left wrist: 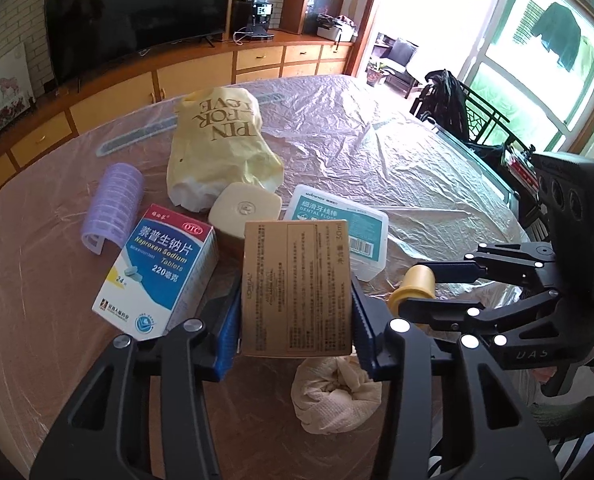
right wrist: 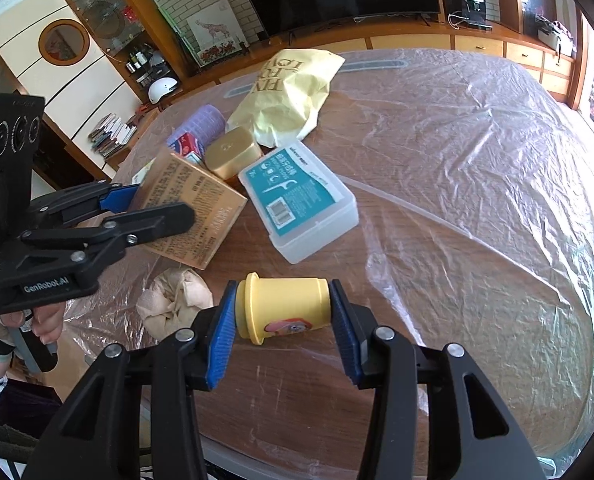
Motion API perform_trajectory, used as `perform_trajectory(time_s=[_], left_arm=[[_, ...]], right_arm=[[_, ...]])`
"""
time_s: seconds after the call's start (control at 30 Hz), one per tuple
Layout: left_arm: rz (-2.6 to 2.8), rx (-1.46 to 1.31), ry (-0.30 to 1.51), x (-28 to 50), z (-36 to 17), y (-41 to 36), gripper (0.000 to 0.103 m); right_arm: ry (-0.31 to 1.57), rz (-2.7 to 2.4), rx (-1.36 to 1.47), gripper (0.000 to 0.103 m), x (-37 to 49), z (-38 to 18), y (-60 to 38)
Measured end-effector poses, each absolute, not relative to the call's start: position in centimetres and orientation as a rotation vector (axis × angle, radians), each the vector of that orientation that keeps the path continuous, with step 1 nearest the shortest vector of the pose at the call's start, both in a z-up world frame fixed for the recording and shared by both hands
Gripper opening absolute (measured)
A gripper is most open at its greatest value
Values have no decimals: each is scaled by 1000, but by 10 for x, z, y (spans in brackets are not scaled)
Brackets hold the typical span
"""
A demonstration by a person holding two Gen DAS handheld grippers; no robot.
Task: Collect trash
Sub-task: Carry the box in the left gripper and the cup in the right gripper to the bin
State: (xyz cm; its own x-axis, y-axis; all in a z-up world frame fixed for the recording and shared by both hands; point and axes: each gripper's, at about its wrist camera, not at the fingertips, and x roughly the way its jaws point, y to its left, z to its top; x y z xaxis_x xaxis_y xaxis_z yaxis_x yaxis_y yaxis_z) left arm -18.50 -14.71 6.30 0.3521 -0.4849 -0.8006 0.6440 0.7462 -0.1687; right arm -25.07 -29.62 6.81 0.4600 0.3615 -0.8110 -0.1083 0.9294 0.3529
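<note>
Left jaws (left wrist: 297, 316) clamped on carton (left wrist: 297, 284) — right jaws (right wrist: 283, 314) on yellow cup (right wrist: 283, 306) — tissue wad (left wrist: 335, 394) beneath.

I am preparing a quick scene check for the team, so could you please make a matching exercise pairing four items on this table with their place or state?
Column one:
1. tan carton
2. yellow cup
3. crumpled tissue
4. dental floss box

Column two:
A. lying flat on the table, untouched
B. clamped in the right gripper
C. clamped in the left gripper
D. on the table just below the tan carton

Pairs: 1-C, 2-B, 3-D, 4-A
</note>
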Motion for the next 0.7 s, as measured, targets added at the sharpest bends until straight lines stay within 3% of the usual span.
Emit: perform_trajectory(time_s=[0.7], left_arm=[[-635, 106, 930, -208, 76, -128, 48]], right_arm=[[1024, 286, 262, 44, -246, 87, -302]])
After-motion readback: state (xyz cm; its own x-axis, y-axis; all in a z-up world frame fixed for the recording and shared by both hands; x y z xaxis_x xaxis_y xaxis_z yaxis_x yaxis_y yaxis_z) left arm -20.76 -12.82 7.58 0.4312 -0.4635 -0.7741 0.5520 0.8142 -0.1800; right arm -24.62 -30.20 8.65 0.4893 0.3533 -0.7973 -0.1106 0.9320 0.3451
